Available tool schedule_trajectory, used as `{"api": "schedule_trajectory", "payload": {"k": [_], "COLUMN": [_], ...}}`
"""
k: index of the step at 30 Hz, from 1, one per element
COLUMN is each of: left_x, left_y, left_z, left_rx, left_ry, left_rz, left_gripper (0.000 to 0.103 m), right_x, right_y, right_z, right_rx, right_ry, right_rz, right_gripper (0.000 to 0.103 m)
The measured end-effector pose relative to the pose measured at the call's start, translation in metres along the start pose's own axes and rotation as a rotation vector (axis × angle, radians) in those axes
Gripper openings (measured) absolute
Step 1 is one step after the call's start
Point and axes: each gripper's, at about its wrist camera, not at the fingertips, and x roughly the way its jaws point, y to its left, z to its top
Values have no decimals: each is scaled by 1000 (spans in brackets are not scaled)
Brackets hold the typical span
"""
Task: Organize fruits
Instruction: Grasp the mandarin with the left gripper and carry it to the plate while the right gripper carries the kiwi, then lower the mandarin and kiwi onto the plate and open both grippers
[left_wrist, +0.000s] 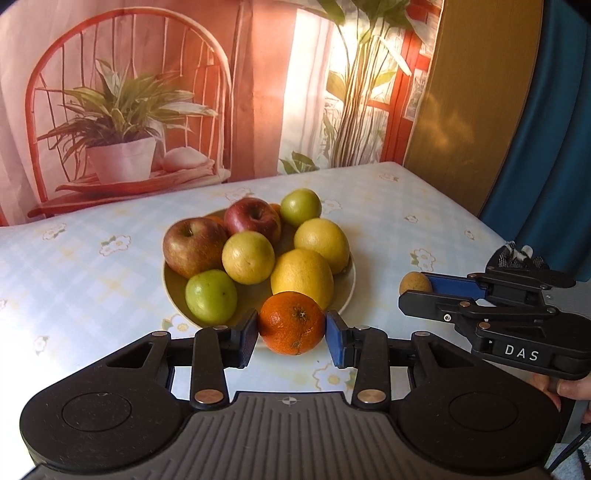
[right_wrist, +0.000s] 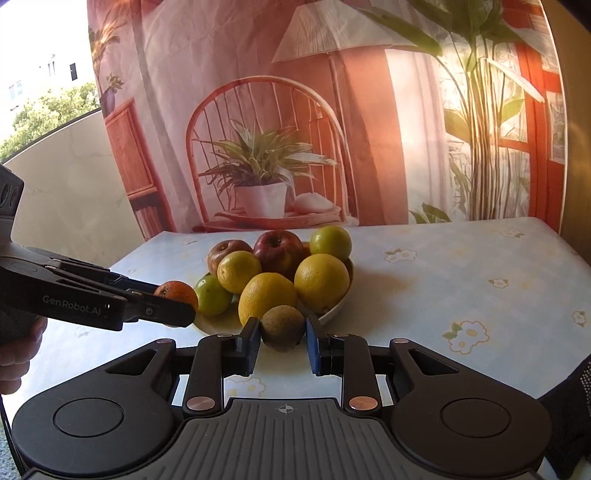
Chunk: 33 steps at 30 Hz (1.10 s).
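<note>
A pale plate on the flowered table holds several fruits: red apples, green apples, yellow citrus. My left gripper is shut on an orange, held just in front of the plate's near rim; the right wrist view shows that orange left of the plate. My right gripper is shut on a brown kiwi, lifted in front of the plate. In the left wrist view the kiwi sits at the tips of the right gripper, right of the plate.
The table wears a light cloth with flower prints. A printed backdrop with a chair and plants hangs behind it. A teal and mustard curtain stands at the right. A person's hand holds the right gripper's handle.
</note>
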Motion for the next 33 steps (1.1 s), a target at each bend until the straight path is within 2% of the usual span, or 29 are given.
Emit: {"api": "schedule_trajectory", "payload": {"k": [7,13,19,26,33], "left_x": [-2,19,38,52,54], "left_y": [11,9,6,6,7], "left_z": [26,22,13,9,9], "left_rx": [-46,-28,6,25,22], "left_ry": [-71,-12,21,47,34], "left_rz": [62,54,51,47,29], "left_gripper": [41,41,41,42,42], "right_x": [15,39,51,63,81], "right_y": [8,16,14,10,11], "right_z": [37,50,51,51,55], "right_rx": [-77,-161,-172,-165,-173], "right_ry": [-26,0,23,17,20], "right_rz": [17,30,38,29,19], "right_gripper": [24,24,24,24,24]}}
